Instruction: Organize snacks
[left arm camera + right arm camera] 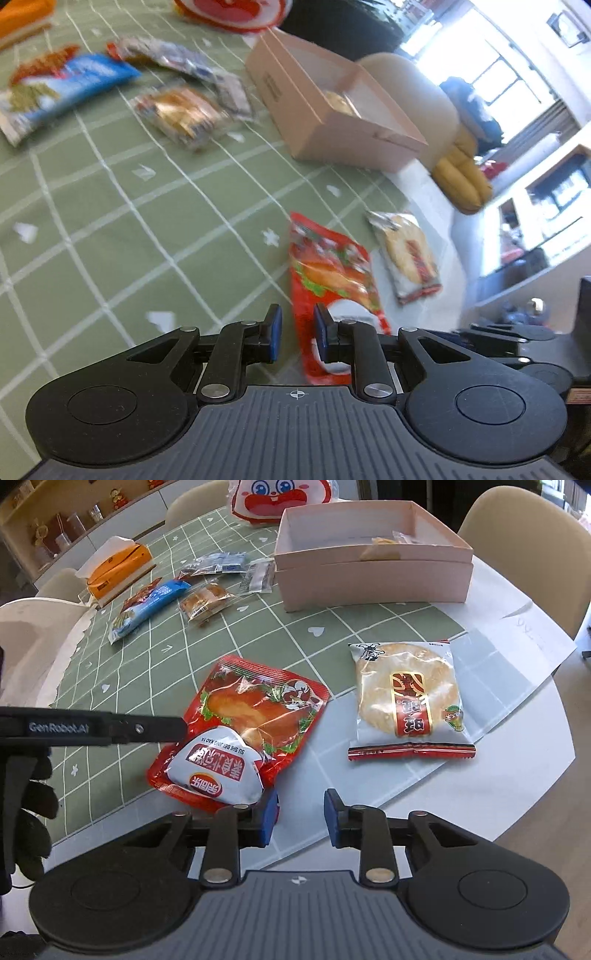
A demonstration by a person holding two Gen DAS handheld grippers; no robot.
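Where nearest, two packets [243, 731] [406, 698]; one box [369, 579]

Green tablecloth [155, 657] with white grid lines and small white hearts, spread over white round table [524, 716]. White paper sheet [517, 627] flat on the table's right part, partly under the cloth's edge. Orange tissue box [122, 566] with white tissue at top, far left on the cloth. Beige chairs [524, 535] around the table. Shelf [74, 520] at upper left with glass jars and small red figurines. Bright window [476, 62] and yellow cushion [461, 177] beyond the table, blurred.
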